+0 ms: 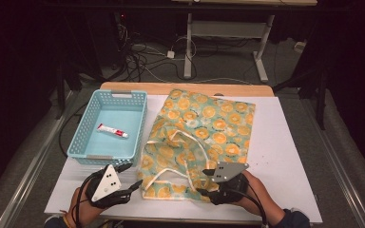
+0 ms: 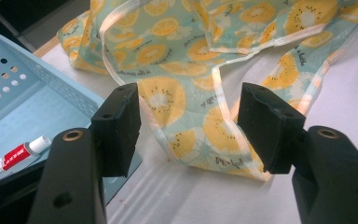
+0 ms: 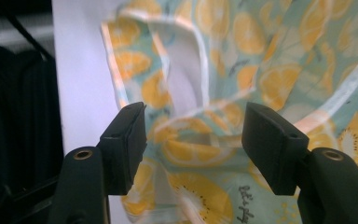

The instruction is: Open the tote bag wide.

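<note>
A fabric tote bag (image 1: 204, 137), printed with orange and lemon slices on a pale green ground and edged in cream binding, is spread rumpled on the white table top (image 1: 280, 156), just right of a light blue plastic basket (image 1: 91, 137). The basket's walls are perforated with rows of round holes, and a small red-and-white tube (image 1: 112, 130) with a white cap is seen lying on its floor. The bag's cream handles (image 1: 183, 135) are draped in loops across its middle.

The left gripper (image 1: 129, 176) is held at the table's near edge, between the basket's near corner and the bag's near left corner. Its jaws are seen well apart with nothing gripped; in the left gripper view a folded corner of the bag (image 2: 191, 135) lies on the table beyond the gap, untouched by the black pads (image 2: 121, 130).

The right gripper (image 1: 204, 181) is held over the bag's near edge. Its jaws are likewise parted, and in the right gripper view the cloth (image 3: 200, 154) lies below and beyond the gap, with no pad seen pressing on it.

The right gripper view is blurred, so the print's lettering cannot be read. The bag's opening and contents cannot be made out. Beyond the table, a dark floor with tangled cables (image 1: 142, 57) and a desk frame (image 1: 228, 42) is dimly visible.
</note>
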Demonstrator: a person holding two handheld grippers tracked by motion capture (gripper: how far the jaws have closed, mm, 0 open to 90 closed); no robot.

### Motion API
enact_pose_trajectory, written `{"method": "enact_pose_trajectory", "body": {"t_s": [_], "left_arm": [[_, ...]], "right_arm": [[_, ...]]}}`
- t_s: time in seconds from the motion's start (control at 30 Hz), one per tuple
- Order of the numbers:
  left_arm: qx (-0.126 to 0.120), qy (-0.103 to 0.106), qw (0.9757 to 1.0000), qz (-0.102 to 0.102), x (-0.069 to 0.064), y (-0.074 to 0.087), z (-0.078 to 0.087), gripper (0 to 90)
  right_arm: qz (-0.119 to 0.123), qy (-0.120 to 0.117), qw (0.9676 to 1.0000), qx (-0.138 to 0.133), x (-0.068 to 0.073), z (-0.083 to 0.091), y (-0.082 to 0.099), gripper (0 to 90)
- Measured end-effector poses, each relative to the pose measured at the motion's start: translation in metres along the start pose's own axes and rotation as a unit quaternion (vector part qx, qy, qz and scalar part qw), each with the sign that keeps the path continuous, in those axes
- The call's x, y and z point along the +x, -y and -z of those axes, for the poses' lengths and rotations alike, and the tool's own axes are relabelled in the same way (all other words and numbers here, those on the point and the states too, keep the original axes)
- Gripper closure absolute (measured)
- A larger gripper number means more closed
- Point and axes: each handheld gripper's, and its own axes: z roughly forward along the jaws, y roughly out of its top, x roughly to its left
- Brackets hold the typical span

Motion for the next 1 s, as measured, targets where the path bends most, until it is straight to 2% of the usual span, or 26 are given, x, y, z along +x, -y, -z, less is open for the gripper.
{"method": "enact_pose_trajectory", "body": {"t_s": [0.1, 0.2, 0.23, 0.3, 0.37, 0.47, 0.53, 0.63, 0.77, 0.87, 0.93, 1.0], "left_arm": [[0.001, -0.003, 1.0, 0.001, 0.001, 0.0, 0.0, 38.4], [0.002, -0.005, 1.0, 0.003, 0.002, 0.0, -0.001, 38.3], [0.002, -0.005, 1.0, 0.003, 0.002, 0.0, -0.001, 38.3], [0.001, -0.006, 1.0, 0.004, 0.003, 0.0, -0.001, 38.3], [0.001, -0.008, 1.0, 0.003, 0.004, 0.0, -0.001, 38.3], [-0.002, -0.01, 0.9999, 0.006, 0.005, -0.001, -0.001, 38.3], [-0.002, -0.012, 0.9999, 0.007, 0.006, -0.002, -0.001, 36.7], [-0.007, -0.011, 0.9999, 0.011, 0.007, -0.003, -0.002, 36.7], [-0.009, -0.014, 0.9998, 0.01, 0.009, -0.005, -0.003, 36.6], [-0.014, -0.022, 0.9996, 0.013, 0.013, -0.007, -0.002, 34.0], [-0.019, -0.032, 0.9991, 0.018, 0.016, -0.009, 0.001, 31.5], [-0.025, -0.048, 0.9982, 0.025, 0.021, -0.01, 0.006, 28.7]], "right_arm": [[0.009, -0.002, 0.9994, 0.035, -0.005, -0.014, 0.005, 55.0], [0.004, -0.006, 0.9984, 0.056, -0.011, -0.024, 0.01, 75.4], [0.005, -0.007, 0.9981, 0.062, -0.012, -0.025, 0.01, 79.1], [0.002, -0.007, 0.9984, 0.057, -0.014, -0.026, 0.01, 87.3], [-0.001, 0.004, 0.9989, 0.047, -0.015, -0.022, 0.007, 88.5], [-0.008, 0.033, 0.9994, 0.009, -0.018, -0.009, -0.002, 89.2], [-0.01, 0.056, 0.9981, -0.024, -0.022, 0.002, -0.009, 89.1], [-0.017, 0.095, 0.9929, -0.069, -0.029, 0.017, -0.021, 89.1], [-0.027, 0.138, 0.9833, -0.116, -0.044, 0.033, -0.037, 89.2], [-0.04, 0.166, 0.9746, -0.145, -0.054, 0.042, -0.046, 89.2], [-0.038, 0.193, 0.9678, -0.157, -0.057, 0.048, -0.05, 89.3], [-0.041, 0.202, 0.963, -0.174, -0.059, 0.055, -0.054, 89.3]]}}
